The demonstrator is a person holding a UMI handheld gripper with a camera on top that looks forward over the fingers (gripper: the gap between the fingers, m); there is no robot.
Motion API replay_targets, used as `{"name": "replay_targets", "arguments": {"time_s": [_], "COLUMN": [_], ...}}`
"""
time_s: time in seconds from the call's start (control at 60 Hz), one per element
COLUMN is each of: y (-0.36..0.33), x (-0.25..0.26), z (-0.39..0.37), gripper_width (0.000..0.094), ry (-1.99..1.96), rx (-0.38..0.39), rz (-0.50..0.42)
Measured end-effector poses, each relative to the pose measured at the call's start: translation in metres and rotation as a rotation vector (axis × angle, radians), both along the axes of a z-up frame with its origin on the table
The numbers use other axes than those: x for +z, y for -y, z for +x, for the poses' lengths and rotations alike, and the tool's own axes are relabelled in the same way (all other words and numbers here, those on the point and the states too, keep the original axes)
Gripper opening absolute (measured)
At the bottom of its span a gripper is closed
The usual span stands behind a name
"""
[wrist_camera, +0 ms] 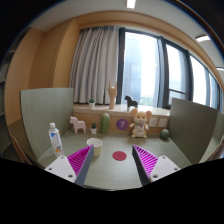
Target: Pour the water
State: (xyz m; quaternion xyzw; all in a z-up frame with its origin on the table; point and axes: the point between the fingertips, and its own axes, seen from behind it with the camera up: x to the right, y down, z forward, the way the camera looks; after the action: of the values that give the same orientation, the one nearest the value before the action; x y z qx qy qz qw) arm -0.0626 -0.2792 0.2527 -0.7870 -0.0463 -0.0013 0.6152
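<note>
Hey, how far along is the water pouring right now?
Nothing looks done yet. The gripper is open and empty, over the table. The water bottle stands upright, off to the side beyond the fingers, untouched. The cup sits just ahead. Left: grasp the bottle, carry it to the cup, tip it.

Upright water bottle (pixel 55 138) and cup (pixel 95 147), well apart.
</note>
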Motion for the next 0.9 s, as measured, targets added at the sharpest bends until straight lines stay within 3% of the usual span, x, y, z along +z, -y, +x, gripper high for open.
{"name": "replay_targets", "arguments": {"time_s": [0.25,0.467,0.617,0.9], "y": [-0.021,-0.024,-0.041,-0.106], "x": [-0.073,-0.156,-0.180,-0.172], "z": [-0.058,-0.176,-0.235,-0.307], "gripper_width": [0.0771,0.0781,0.0783,0.0782], "ry": [-0.022,0.003,0.034,0.008], "rx": [0.064,0.289,0.367,0.388], "rz": [-0.064,-0.161,-0.151,-0.068]}}
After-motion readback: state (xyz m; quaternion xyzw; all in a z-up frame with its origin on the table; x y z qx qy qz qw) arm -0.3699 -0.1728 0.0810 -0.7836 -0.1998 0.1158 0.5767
